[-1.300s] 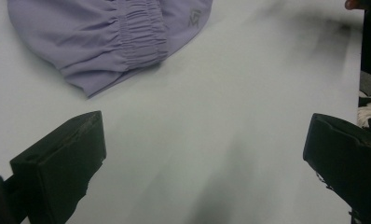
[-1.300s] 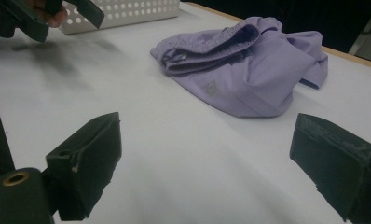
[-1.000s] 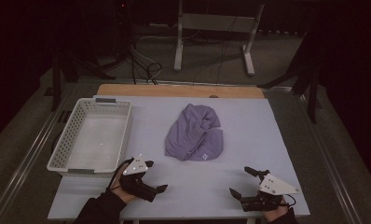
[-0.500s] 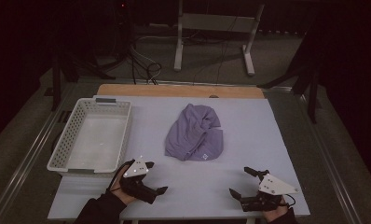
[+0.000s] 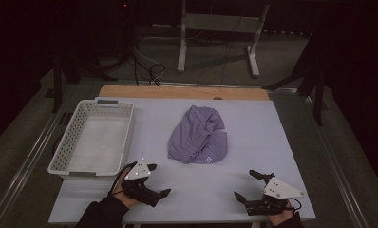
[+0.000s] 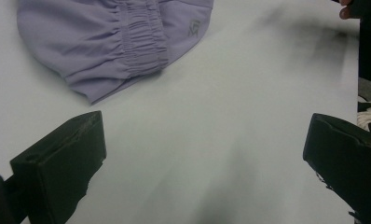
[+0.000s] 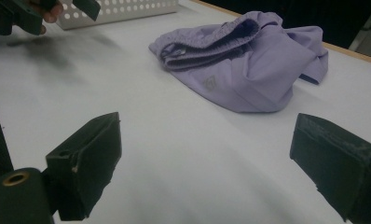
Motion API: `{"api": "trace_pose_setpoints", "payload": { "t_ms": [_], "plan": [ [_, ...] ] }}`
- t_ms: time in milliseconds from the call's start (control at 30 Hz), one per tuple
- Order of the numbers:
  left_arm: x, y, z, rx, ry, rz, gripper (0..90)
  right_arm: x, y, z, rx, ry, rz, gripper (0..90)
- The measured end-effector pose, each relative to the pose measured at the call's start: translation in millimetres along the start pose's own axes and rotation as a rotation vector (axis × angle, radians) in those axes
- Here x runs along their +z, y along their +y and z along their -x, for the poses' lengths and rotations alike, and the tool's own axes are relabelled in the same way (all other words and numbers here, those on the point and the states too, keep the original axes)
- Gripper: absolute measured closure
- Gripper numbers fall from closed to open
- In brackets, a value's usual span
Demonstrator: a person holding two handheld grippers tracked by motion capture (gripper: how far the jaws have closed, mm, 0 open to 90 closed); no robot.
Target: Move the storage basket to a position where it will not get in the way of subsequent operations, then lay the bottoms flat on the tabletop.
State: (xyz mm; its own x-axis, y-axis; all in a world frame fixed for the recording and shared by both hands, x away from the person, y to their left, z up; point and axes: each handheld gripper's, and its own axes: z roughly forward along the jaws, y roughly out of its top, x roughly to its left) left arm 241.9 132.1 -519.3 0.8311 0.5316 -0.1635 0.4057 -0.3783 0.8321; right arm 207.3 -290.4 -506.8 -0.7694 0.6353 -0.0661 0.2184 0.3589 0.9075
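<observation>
**Asker:** Left to right, what lies in front of you?

**Me:** At the far left, a white perforated plastic basket (image 5: 89, 140), rigid and rectangular; then my left gripper (image 5: 155, 180), jaws spread wide and holding nothing; mid-table, a crumpled pair of lilac shorts (image 5: 199, 135), soft thin fabric, gathered elastic waistband, small logo; at the right, my right gripper (image 5: 246, 185), also spread and empty, near the front edge of the smooth pale table (image 5: 272, 137).

**Asker:** What might go wrong?

**Me:** I judge the heap could betray me; pinching one loose layer may drag it sliding, or leave folds trailing over the basket's rim.
</observation>
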Motion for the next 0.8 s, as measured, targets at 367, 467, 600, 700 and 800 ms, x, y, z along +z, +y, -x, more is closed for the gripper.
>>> {"api": "trace_pose_setpoints", "payload": {
  "t_ms": [367,467,600,700,800],
  "plan": [
    [0.8,-0.7,0.1,0.001,-0.003,-0.004,0.0,0.5,-0.3,-0.5,0.001,0.003,-0.005,8.9],
    [1.0,-1.2,0.0,0.001,-0.004,-0.004,0.0,0.7,0.1,-1.3,-0.008,0.004,-0.008,8.9],
    [0.6,-1.6,-0.1,0.000,-0.005,-0.006,0.0,2.2,0.1,-1.6,-0.004,0.009,-0.008,9.0],
    [0.1,-1.2,0.3,0.002,-0.002,-0.005,0.0,2.6,0.1,-1.8,-0.007,0.015,-0.013,9.0],
    [0.1,-0.4,1.6,0.006,-0.004,-0.003,0.0,1.9,0.7,-2.0,-0.012,0.013,-0.008,9.0]
  ]
}}
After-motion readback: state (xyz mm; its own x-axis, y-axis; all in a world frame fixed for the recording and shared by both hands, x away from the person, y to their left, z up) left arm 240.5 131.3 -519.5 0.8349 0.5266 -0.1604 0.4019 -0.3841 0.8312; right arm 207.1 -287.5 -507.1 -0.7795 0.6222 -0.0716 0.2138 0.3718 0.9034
